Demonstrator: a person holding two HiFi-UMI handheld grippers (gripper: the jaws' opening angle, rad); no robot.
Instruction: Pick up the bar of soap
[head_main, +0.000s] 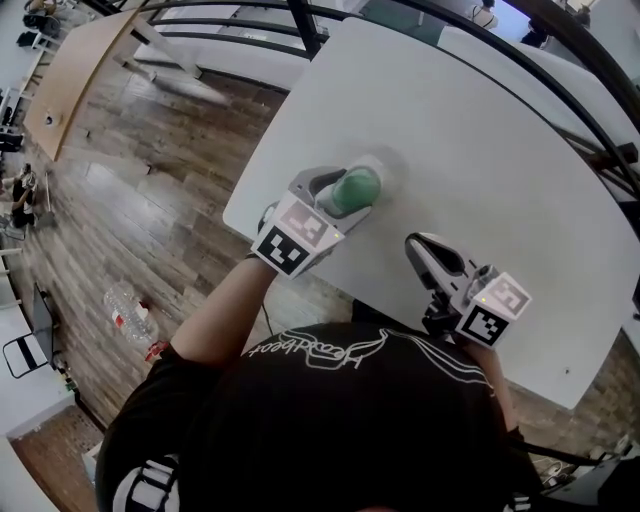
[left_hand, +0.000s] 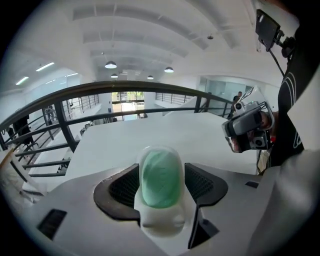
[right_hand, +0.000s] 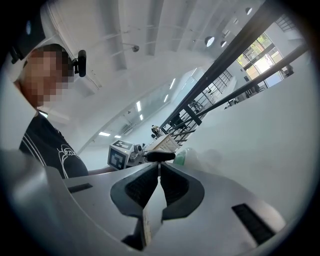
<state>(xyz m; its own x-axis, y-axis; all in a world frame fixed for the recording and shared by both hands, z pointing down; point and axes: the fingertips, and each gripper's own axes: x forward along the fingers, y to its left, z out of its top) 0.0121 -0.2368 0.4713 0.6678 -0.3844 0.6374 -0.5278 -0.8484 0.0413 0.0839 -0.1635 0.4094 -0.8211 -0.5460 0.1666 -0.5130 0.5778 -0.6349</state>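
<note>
- The left gripper (left_hand: 162, 172) has its fingers spread around the bar of soap (left_hand: 160, 179), one pad beside each flank, apparently ready to clamp.
- The right gripper (right_hand: 159, 169) has its fingers pressed together on nothing and sits aside.

A black T-shirt (head_main: 300, 430) with white print is worn, and the grey left gripper (head_main: 352, 192) and right gripper (head_main: 420, 245) (each bearing a black-and-white marker cube (head_main: 295, 238)) are fitted with dark ribbed fingers (left_hand: 125, 187).

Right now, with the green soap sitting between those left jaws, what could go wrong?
1. The left gripper has its jaws open around the white soap dish, not the bar of soap itself. Closing could lift dish and all, or squeeze the soap out.
2. The dish sits near the table edge, so a nudge might push it off.
</note>
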